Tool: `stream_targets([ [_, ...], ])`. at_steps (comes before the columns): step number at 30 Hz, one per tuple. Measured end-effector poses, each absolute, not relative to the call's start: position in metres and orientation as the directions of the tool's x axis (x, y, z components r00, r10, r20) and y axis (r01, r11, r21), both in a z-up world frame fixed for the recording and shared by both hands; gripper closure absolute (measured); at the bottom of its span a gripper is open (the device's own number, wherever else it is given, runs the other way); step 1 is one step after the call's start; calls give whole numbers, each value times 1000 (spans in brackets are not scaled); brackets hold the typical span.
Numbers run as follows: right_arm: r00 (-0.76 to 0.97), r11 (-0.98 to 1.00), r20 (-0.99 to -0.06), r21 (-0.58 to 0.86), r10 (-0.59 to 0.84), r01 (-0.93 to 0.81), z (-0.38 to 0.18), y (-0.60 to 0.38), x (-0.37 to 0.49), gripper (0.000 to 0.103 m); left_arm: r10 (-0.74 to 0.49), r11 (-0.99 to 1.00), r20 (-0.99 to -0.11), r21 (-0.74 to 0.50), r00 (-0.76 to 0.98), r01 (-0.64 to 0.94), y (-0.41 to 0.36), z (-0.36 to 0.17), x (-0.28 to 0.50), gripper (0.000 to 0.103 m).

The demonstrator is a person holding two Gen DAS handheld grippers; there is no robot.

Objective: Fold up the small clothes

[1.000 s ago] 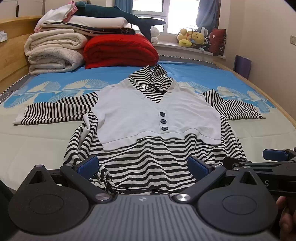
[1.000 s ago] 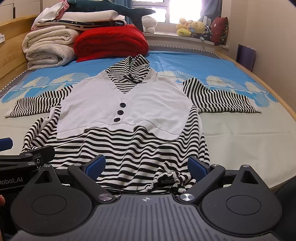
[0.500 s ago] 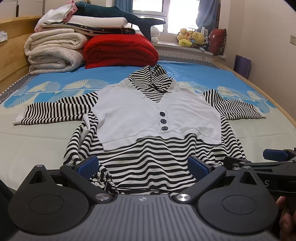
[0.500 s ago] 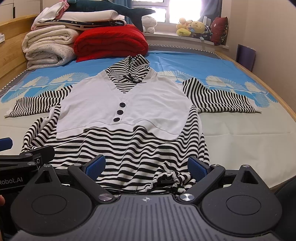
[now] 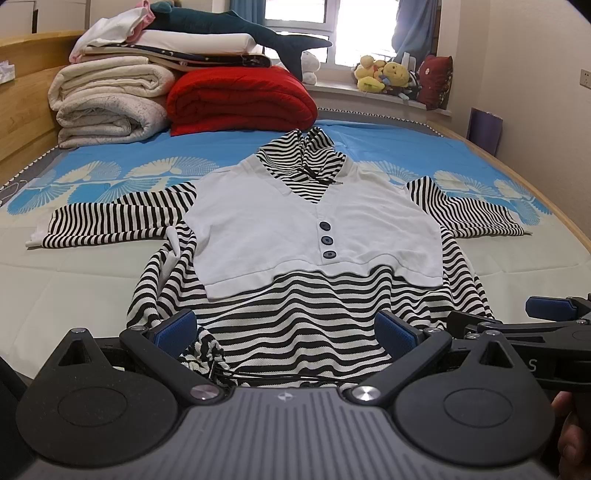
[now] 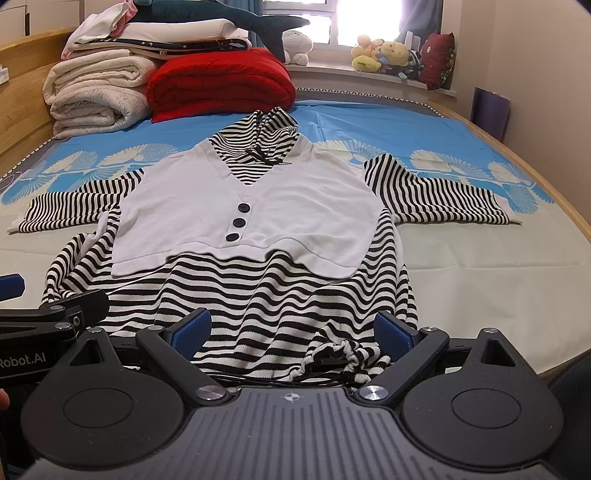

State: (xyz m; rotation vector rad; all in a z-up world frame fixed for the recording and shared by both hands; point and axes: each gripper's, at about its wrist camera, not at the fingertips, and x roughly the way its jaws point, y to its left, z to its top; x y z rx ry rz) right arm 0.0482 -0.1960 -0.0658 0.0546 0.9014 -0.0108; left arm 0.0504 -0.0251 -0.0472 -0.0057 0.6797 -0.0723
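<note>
A small black-and-white striped top with a white buttoned vest front lies flat on the bed, face up, sleeves spread to both sides, hem toward me. It also shows in the right wrist view. My left gripper is open over the hem's left part, beside the gathered drawstring corner. My right gripper is open over the hem's right part, with the other gathered corner between its fingers. Neither holds cloth. Each gripper shows at the edge of the other's view.
The bed has a blue and pale patterned sheet. Folded blankets, a red quilt and a plush shark are stacked at the headboard. A wooden bed rail runs along the right. Soft toys sit on the windowsill.
</note>
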Motion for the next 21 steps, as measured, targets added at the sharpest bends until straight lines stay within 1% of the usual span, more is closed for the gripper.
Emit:
stream_targets([
  [8,627,998,-779,48,14,37,-65,-196,48,8,-63,998,-622,-21,781,63,-22,-43,53,1],
  [9,634,998,-773,53,12,46,-64,-199,50,10,-63,998,-618,-27,784,59,-18,-39,54,1],
  [11,644,994,-764,92,31,61,-59,-212,57,19,-74,997,-612,-46,788,58,-3,-26,63,1],
  [12,651,991,-758,119,50,62,-54,-221,61,26,-78,997,-611,-46,787,64,3,-20,69,1],
  [13,664,989,-745,138,63,60,-47,-231,66,28,-79,997,-612,-34,787,74,13,-13,78,1],
  [17,705,988,-707,139,51,67,-33,-274,95,28,-42,993,-613,61,789,100,43,-2,115,1],
  [20,703,988,-710,138,47,73,-47,-297,116,28,-25,992,-660,76,751,100,66,-19,145,1],
  [21,680,989,-732,121,31,85,-60,-302,123,28,-17,994,-683,69,730,89,74,-28,154,2],
])
